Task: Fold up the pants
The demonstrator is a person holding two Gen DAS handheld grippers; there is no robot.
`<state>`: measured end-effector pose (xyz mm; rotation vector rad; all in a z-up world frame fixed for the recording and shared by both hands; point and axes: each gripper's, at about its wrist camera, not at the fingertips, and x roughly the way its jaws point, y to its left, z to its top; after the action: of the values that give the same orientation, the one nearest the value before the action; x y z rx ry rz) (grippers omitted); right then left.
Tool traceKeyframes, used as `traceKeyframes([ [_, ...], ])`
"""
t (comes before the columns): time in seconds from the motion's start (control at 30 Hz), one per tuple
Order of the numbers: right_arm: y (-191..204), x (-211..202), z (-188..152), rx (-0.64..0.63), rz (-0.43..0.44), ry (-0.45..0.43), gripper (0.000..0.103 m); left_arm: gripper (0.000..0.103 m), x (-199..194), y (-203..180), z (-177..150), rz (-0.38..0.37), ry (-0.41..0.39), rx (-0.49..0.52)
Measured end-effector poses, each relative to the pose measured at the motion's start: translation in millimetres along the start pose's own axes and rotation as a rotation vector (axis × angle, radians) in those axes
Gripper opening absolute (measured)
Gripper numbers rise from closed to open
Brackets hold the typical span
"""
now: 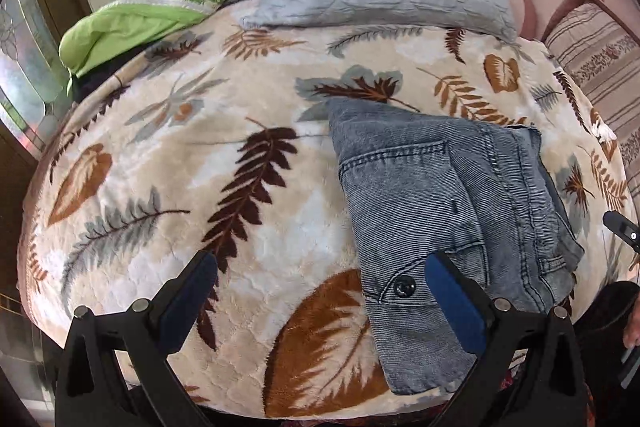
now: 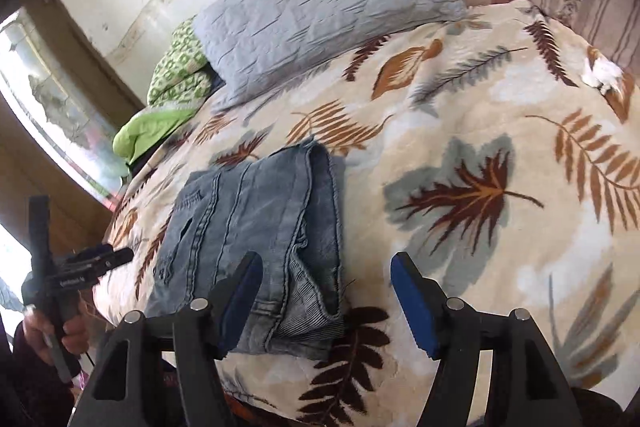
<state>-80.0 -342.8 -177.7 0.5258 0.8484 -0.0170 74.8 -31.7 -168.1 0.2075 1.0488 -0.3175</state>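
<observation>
My folded jeans (image 1: 440,195) lie near the bed's (image 1: 160,187) front edge; both my left gripper (image 1: 320,291) and right gripper (image 2: 326,303) hang released. A careless brush could undo the loose layers.

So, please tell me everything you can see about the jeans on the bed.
The jeans are faded grey-blue denim with a fine ribbed weave, folded into a compact, roughly rectangular bundle. Double-stitched seams, a pocket edge and one dark button show on top. They lie flat on the leaf-patterned blanket, near its front edge. Both tongs, left and right, are open above them and hold nothing.
</observation>
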Motion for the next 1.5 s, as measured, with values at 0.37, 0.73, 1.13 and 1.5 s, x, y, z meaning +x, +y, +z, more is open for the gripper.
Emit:
traceKeyframes([
  [0.37, 33, 67, -25, -0.147, -0.084, 0.182, 0.064, 0.103, 46, -21, -15, 0.027, 0.093, 0.06],
  [0.73, 51, 63, 40, -0.147, -0.027, 0.086, 0.064, 0.103, 33, -9, 47, 0.045, 0.011, 0.012],
  [1.13, 39, 136, 58, -0.018, 0.033, 0.189, 0.065, 0.103, 89, -20, 58, 0.068, 0.11, 0.005],
  [1.5, 18, 66, 34, -0.042, -0.003, 0.166, 0.065, 0.103, 24, -9, 13, 0.004, 0.014, 0.06],
])
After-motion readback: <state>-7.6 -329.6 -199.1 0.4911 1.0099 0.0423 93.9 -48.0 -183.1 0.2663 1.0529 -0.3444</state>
